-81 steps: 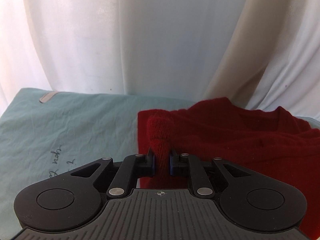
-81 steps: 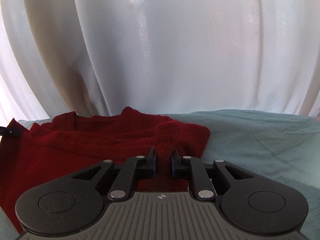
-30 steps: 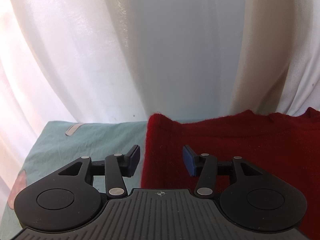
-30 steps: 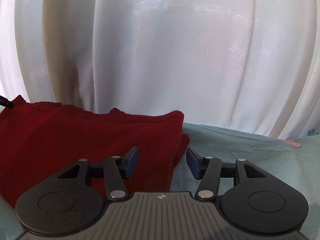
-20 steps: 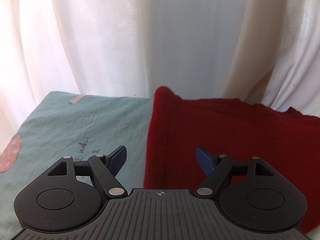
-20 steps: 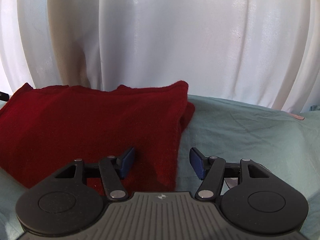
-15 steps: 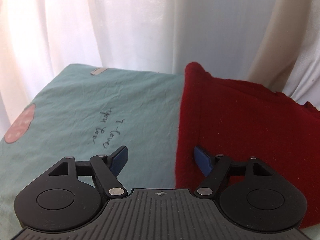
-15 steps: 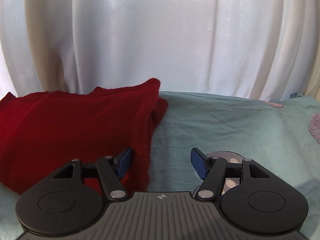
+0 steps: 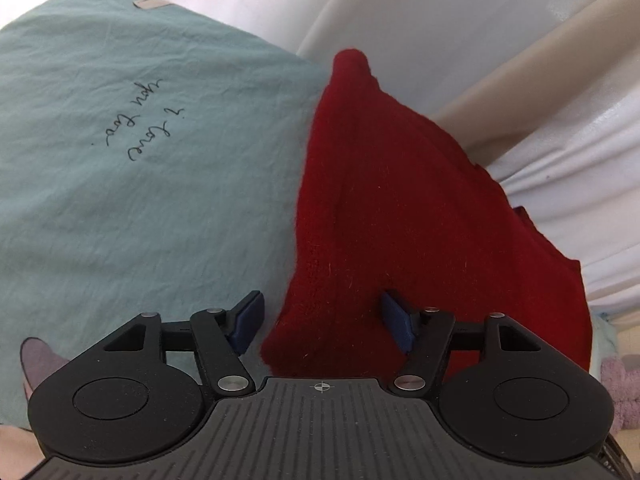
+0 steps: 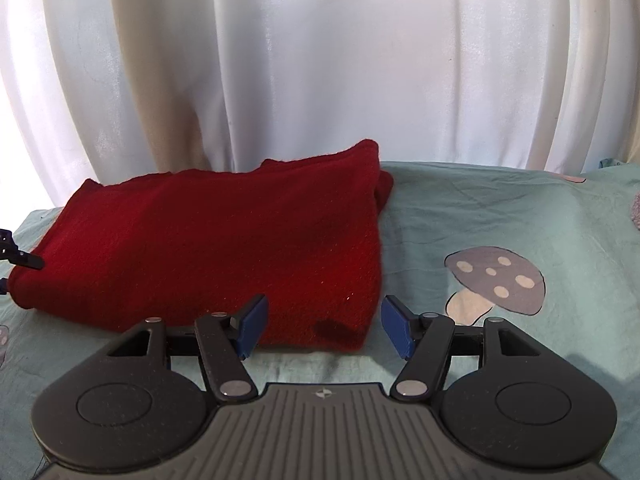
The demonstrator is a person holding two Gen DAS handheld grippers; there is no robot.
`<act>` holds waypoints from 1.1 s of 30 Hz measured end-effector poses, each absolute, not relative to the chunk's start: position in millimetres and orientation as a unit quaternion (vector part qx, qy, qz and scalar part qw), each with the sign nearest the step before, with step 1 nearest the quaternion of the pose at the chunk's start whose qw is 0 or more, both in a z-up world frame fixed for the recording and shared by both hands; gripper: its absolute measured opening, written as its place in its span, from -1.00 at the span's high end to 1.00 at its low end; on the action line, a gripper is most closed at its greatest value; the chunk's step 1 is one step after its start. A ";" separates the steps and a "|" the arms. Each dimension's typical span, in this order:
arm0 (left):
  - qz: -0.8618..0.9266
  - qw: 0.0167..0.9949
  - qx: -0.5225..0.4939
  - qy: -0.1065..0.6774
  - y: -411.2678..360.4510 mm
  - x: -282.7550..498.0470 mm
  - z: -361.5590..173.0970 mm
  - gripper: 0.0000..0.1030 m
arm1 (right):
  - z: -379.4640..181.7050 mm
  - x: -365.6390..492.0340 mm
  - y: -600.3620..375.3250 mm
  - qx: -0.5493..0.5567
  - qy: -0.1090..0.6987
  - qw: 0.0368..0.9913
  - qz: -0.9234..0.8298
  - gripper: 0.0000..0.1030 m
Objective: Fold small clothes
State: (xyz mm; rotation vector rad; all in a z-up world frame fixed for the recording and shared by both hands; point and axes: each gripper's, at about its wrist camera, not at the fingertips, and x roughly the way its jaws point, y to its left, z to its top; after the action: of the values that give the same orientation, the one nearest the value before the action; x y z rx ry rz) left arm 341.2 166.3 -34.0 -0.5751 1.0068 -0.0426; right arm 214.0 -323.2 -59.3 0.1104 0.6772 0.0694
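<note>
A dark red knitted garment (image 9: 400, 208) lies folded flat on a pale teal sheet (image 9: 120, 200). My left gripper (image 9: 322, 322) is open and empty, its jaws straddling the garment's near left corner. In the right wrist view the same garment (image 10: 224, 248) lies as a wide folded rectangle, and my right gripper (image 10: 322, 326) is open and empty over its near right corner. A black tip of the left gripper (image 10: 16, 256) shows at the garment's left end.
White curtains (image 10: 320, 60) hang close behind the sheet's far edge. The sheet carries handwritten script (image 9: 140, 120) left of the garment and a mushroom print (image 10: 492, 280) right of it. A mauve fuzzy item (image 9: 620, 396) lies at the far right of the left wrist view.
Both grippers let go of the red garment, opened wide and drew back toward its near edge. The left gripper tilted, the garment now lies flat.
</note>
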 end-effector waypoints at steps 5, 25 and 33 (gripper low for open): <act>-0.040 0.836 -0.290 0.464 167.4 338.5 -31.3 0.28 | -54.6 206.9 -303.6 0.043 0.354 0.933 0.039 -0.22; -0.193 0.818 -0.251 0.481 184.1 327.7 -29.5 0.14 | -46.4 228.9 -256.2 0.008 0.372 0.926 0.058 -0.33; -0.136 0.813 -0.127 0.552 194.9 336.6 -24.1 -0.04 | -47.4 234.7 -261.5 0.006 0.373 0.927 0.045 -0.44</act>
State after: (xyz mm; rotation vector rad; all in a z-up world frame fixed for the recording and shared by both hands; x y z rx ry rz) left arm 336.6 194.9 -24.1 -0.2709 1.1782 -0.2903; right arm 234.7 -261.5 -47.4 0.0121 0.7640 0.0917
